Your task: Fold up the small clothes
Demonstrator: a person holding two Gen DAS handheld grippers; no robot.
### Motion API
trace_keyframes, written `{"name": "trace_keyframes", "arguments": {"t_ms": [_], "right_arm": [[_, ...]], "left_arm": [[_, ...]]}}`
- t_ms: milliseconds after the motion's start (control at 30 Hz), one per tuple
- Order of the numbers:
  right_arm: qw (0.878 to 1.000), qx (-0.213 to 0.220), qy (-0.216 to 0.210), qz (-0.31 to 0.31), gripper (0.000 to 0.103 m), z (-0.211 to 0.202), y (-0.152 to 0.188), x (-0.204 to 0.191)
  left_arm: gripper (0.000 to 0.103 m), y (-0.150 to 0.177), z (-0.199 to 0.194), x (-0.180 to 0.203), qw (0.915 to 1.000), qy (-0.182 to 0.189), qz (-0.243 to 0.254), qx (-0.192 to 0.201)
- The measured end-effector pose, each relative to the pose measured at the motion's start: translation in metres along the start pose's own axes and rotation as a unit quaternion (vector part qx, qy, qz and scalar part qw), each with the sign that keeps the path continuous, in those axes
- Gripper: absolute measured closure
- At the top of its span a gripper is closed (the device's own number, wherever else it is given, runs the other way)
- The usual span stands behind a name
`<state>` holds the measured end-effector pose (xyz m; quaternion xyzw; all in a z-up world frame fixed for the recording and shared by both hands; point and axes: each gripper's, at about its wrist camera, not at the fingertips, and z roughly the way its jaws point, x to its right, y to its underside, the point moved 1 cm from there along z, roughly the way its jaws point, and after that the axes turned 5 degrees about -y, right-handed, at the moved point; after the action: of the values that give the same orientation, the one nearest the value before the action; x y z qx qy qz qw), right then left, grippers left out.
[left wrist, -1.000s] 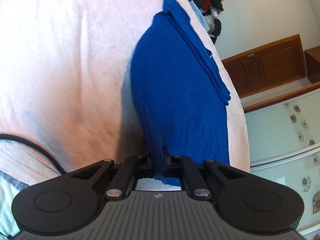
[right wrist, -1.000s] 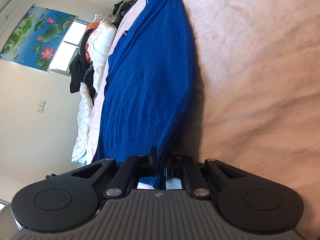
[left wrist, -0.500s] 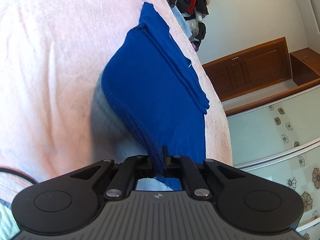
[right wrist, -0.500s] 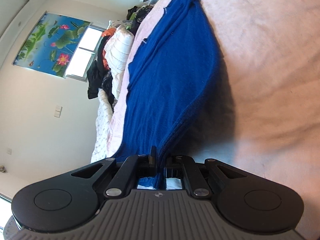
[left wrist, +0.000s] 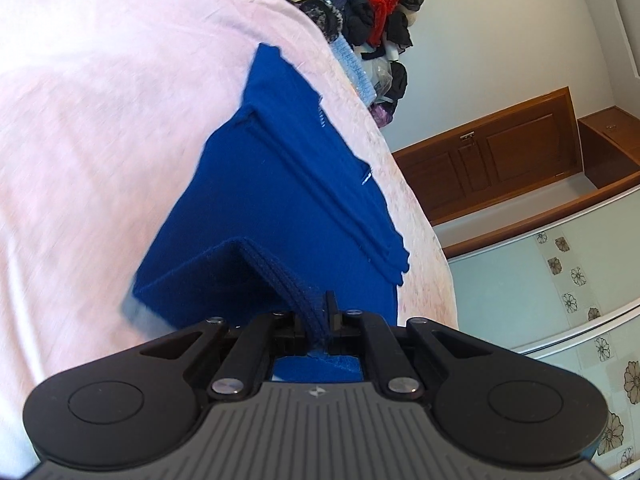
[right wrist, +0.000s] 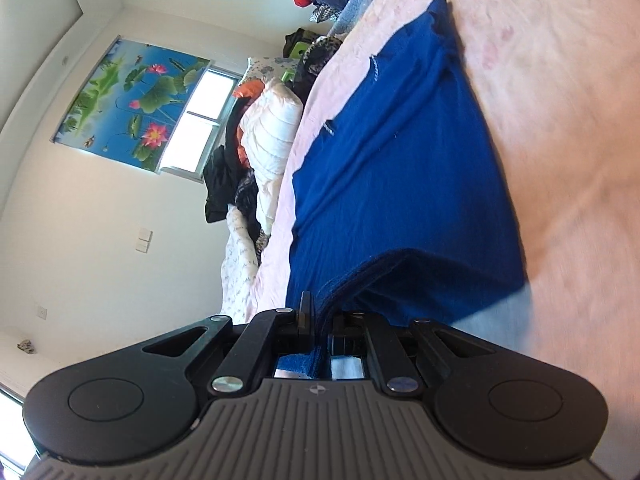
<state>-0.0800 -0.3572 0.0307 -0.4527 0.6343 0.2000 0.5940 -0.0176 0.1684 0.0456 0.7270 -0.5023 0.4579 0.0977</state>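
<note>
A blue knitted garment (left wrist: 288,200) lies on the pink bed cover (left wrist: 100,120), its far part flat with narrow folded strips along one side. My left gripper (left wrist: 318,316) is shut on the garment's ribbed near edge and holds it lifted, so the cloth bends over itself. In the right wrist view the same garment (right wrist: 400,168) stretches away over the pink cover (right wrist: 560,100). My right gripper (right wrist: 320,320) is shut on the other end of that near edge, also lifted and doubled over.
A heap of dark, red and white clothes (left wrist: 368,4) lies at the bed's far end. A wooden cabinet (left wrist: 500,156) and flowered glass panels (left wrist: 560,280) stand past the bed's edge. The right wrist view shows a white quilt (right wrist: 272,136), window and lotus picture (right wrist: 132,104).
Both grippers have carried the near edge up and forward over the garment. The cloth now folds over itself, and more of the bed's far end shows.
</note>
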Motion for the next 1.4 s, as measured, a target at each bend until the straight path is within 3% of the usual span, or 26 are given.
{"name": "trace_keyframes", "arguments": {"t_ms": [200,733,967,1167,1267,1333,1367,1400], "right_arm": [[1.0,0.016,-0.01,-0.017,0.093,0.021,-0.055,-0.001],[1.0,0.023,-0.005,-0.01,0.092,0.083,-0.179,0.034],[0.999,0.023,0.023,-0.007,0.092,0.124,-0.245,0.054],[0.998,0.016,0.06,0.015,0.092,0.162,-0.276,0.085],[0.997,0.029,0.043,0.06,0.085,0.17,-0.281,0.105],[0.995,0.042,0.026,0.088,0.063,0.169,-0.283,0.115],[0.994,0.054,0.009,0.091,0.059,0.165,-0.283,0.116],[0.994,0.067,-0.001,0.087,0.047,0.16,-0.282,0.114]], "left_arm": [[0.098,-0.051,0.035,0.033,0.9993,0.006,0.033,0.016],[0.098,-0.16,0.135,0.068,0.9987,-0.02,0.041,0.022],[0.098,-0.201,0.189,0.071,0.9972,-0.06,0.037,0.026],[0.098,-0.225,0.233,0.068,0.9938,-0.1,0.04,0.03],[0.097,-0.231,0.25,0.064,0.9921,-0.11,0.049,0.036],[0.092,-0.234,0.254,0.057,0.9932,-0.107,0.034,0.033],[0.086,-0.235,0.252,0.055,0.9933,-0.106,0.026,0.037],[0.072,-0.234,0.247,0.053,0.9933,-0.103,0.019,0.048]]}}
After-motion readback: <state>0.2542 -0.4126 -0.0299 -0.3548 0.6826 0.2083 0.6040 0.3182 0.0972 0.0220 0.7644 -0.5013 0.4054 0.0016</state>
